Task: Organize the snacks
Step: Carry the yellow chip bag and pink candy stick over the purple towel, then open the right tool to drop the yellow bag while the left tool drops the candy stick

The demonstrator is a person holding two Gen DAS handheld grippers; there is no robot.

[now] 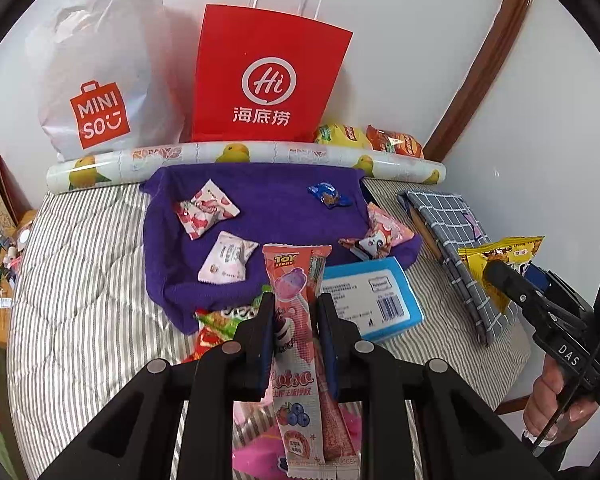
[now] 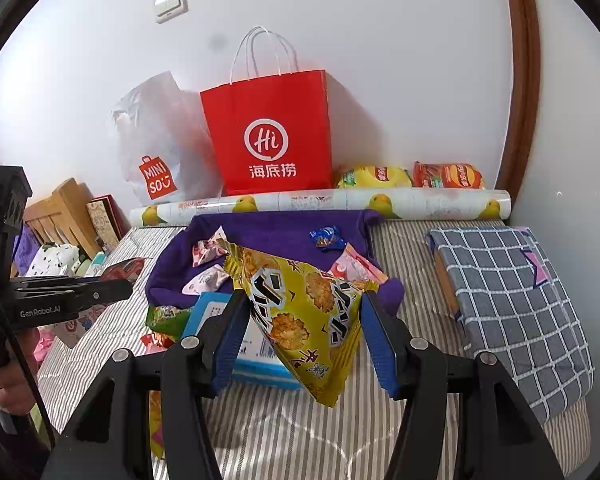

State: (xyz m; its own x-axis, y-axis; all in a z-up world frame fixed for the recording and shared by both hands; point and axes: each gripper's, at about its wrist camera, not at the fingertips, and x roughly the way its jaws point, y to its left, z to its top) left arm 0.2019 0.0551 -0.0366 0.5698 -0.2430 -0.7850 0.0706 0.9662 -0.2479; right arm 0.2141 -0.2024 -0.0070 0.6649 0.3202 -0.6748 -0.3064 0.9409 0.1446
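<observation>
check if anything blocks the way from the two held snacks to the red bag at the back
Nothing visible does. The left gripper holds the pink snack stick and the right gripper the yellow snack packet, both above the bed. The red bag stands open-topped behind the wallpaper roll.

Black left gripper (image 1: 296,320) and right gripper (image 2: 304,320), blue pads, silver screws, white lettering

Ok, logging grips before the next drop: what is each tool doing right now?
Left tool: closed on the long pink Toy Story snack stick.
Right tool: closed on the yellow rice-cracker packet.
</observation>
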